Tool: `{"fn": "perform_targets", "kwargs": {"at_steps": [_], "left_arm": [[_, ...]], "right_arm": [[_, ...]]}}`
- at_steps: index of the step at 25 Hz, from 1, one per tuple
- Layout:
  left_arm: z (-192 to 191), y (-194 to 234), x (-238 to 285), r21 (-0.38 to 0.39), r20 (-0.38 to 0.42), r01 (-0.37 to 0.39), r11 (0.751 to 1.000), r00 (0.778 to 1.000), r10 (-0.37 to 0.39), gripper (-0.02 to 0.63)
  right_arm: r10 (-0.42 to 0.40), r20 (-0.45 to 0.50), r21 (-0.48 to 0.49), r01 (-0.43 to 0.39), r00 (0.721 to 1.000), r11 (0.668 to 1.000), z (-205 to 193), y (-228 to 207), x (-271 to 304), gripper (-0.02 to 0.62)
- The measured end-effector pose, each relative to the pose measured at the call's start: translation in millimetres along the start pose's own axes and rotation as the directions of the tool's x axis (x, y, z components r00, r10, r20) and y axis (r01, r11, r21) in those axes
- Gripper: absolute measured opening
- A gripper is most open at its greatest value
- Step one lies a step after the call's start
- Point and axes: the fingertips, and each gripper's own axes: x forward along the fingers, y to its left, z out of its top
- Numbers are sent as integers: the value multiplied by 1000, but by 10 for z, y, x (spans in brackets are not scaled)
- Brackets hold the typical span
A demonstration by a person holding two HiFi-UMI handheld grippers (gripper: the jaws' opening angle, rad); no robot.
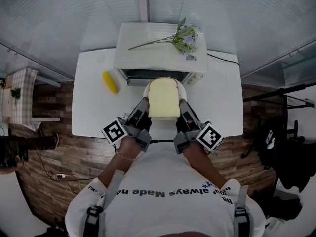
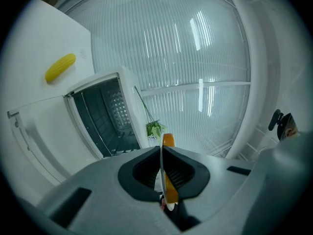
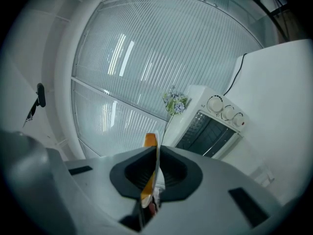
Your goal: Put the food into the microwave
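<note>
A pale slice of bread (image 1: 164,98) lies on a white plate (image 1: 182,89) that hangs over the white table (image 1: 91,110), just in front of the white microwave (image 1: 160,46). Its door is folded down and the dark inside (image 1: 148,75) shows. My left gripper (image 1: 146,102) is shut on the plate's left rim, and my right gripper (image 1: 182,104) on its right rim. In the left gripper view the thin white and orange plate rim (image 2: 167,180) is pinched in the left gripper (image 2: 164,153), with the open microwave (image 2: 110,116) ahead. The right gripper (image 3: 152,153) likewise clamps the plate rim (image 3: 148,180).
A yellow corn cob (image 1: 110,82) lies on the table left of the microwave. A flower sprig (image 1: 185,37) rests on top of the microwave. A black cable (image 1: 222,58) runs from its right side. Wooden floor surrounds the table, and ribbed glass panels stand behind it.
</note>
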Motion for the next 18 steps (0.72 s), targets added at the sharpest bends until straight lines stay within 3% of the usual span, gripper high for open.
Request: {"fn": "perform_targets", "kwargs": {"at_steps": [18], "left_arm": [[-122,467,15,-21,-26,-91,996,996,91,18]], "right_arm": [[-57,-57,43,59,997,997,-118,-468,48,27]]}}
